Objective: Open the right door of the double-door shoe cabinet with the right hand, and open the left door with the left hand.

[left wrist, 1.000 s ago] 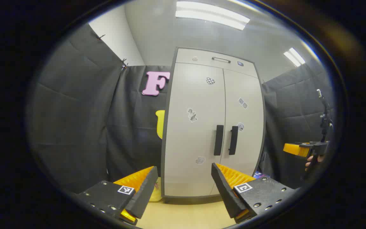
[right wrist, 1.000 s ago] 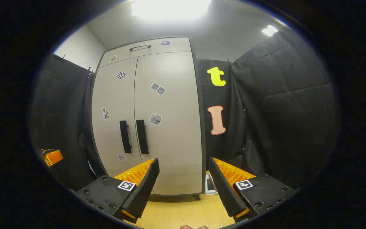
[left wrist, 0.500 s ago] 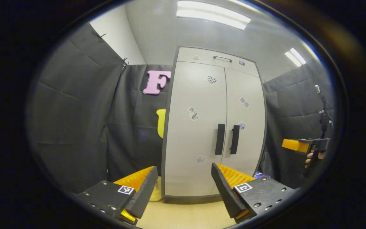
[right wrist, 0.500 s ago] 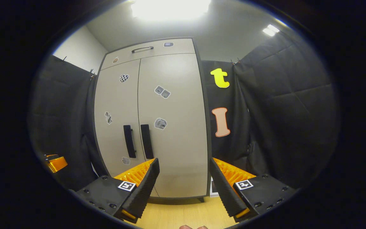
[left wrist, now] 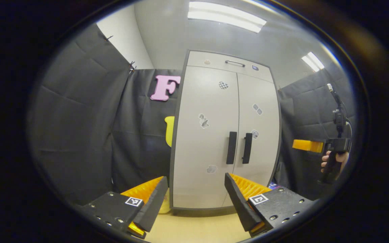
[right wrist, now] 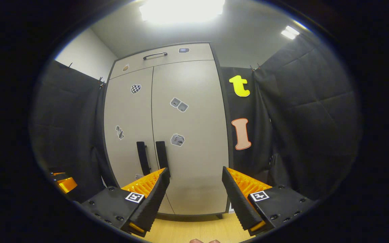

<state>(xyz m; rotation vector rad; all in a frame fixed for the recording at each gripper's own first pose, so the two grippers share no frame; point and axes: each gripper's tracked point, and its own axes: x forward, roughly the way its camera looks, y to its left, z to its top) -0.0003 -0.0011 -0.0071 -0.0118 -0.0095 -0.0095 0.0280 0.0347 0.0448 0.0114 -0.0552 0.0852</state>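
The tall pale-grey double-door shoe cabinet [left wrist: 225, 135] stands at the centre of the left gripper view, both doors closed, its two black vertical bar handles [left wrist: 239, 147] side by side at mid-height. The left gripper [left wrist: 196, 199] at the bottom of the frame has its fingers spread wide around nothing. In the right gripper view the right gripper [right wrist: 196, 197] is likewise spread apart and empty at the lower centre, well short of the cabinet.

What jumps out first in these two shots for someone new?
The tall pale shoe cabinet fills the middle of both views, both doors closed, with two dark vertical handles side by side at the centre seam. At the bottom of each view an open gripper points at it: the left gripper and the right gripper, neither touching a handle. In the left gripper view, a hand holds the right gripper at the right edge.
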